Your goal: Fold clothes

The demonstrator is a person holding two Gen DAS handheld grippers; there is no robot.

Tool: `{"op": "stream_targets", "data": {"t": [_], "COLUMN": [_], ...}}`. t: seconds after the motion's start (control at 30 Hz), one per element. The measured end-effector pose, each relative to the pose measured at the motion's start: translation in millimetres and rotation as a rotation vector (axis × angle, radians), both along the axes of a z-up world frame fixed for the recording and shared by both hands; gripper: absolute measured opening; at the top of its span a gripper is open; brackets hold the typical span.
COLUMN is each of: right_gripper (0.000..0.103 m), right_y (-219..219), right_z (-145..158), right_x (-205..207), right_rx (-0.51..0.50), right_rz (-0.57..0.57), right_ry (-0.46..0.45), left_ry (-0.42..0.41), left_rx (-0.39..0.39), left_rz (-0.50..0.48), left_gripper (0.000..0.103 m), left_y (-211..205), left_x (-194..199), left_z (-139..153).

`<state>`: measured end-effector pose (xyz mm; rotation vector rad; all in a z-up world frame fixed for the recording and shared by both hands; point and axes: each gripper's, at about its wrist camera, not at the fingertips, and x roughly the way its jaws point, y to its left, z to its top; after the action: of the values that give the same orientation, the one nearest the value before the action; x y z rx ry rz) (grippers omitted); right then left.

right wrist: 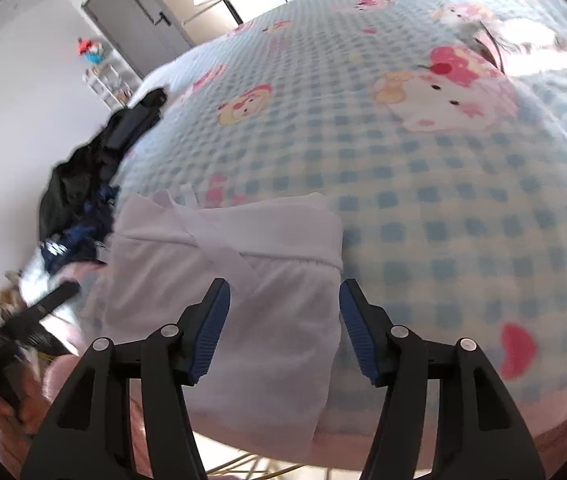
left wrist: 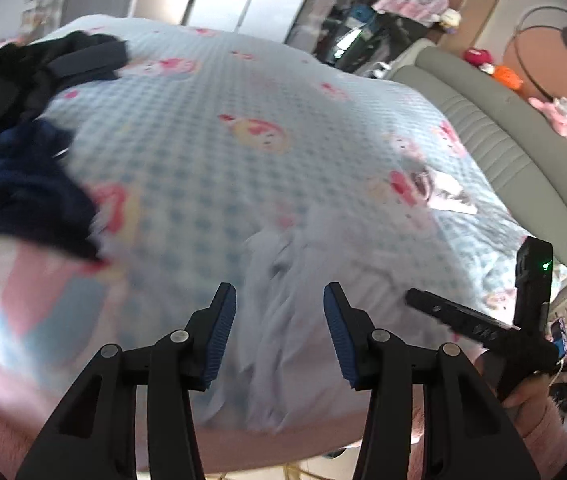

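A white garment (right wrist: 227,280) lies folded into a rough rectangle at the near edge of the bed, a white strap crossing its top. In the left wrist view the same white garment (left wrist: 283,320) looks blurred and bunched. My left gripper (left wrist: 279,300) hovers above it, open, nothing between its blue pads. My right gripper (right wrist: 283,292) also stands open over the garment's near right part, and its pads are clear of the cloth. The right gripper's body (left wrist: 483,328) shows at the right of the left wrist view, and the left one (right wrist: 23,320) at the left of the right wrist view.
The bed carries a blue-checked cartoon-print blanket (right wrist: 423,180). A heap of dark and navy clothes (left wrist: 23,140) lies at its left side, seen also as the dark clothes heap (right wrist: 83,192). A grey padded headboard (left wrist: 503,152) runs along the right. The bed's near edge is close below the grippers.
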<state>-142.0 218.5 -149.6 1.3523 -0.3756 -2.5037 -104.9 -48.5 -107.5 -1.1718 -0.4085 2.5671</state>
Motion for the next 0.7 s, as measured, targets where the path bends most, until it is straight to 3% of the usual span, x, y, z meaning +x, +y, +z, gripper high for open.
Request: {"op": "stream_targets", "data": {"t": [0.1, 0.2, 0.33, 0.47, 0.57, 0.7], "right_gripper": [0.059, 0.059, 0.059, 0.059, 0.059, 0.059], "right_y": [-4.0, -8.2, -8.5, 13.2, 17.7, 6.7], "right_z": [5.6, 1.3, -3.5, -3.9, -6.2, -2.5], "right_x": [-6.1, -11.3, -15.6, -12.8, -15.7, -17.3], "right_rx": [0.002, 0.019, 0.055, 0.04, 0.052, 0.112], "right_rz": [-0.025, -0.017, -0.014, -0.071, -0.07, -0.053], "right_ry": [0.037, 0.033, 0.03, 0.034, 0.006, -0.002], "left_ry": [0.088, 0.037, -0.071, -0.104, -0.06, 0.035], "left_rx": [-0.067, -0.099, -0.142, -0.09, -0.093, -0.162], "left_rz": [-0.062, -0.08, 0.004, 0.068, 0.052, 0.024], "left_gripper": [0.047, 0.04, 0.041, 0.042, 0.042, 0.043], "left_y": [23.5, 39.6, 29.2, 8.9, 14.6, 37.0], "left_x": [-5.2, -24.2, -42.0, -39.5, -31.1, -25.2], "left_z": [3.7, -10.6, -38.8, -43.0, -31.3, -8.9]}}
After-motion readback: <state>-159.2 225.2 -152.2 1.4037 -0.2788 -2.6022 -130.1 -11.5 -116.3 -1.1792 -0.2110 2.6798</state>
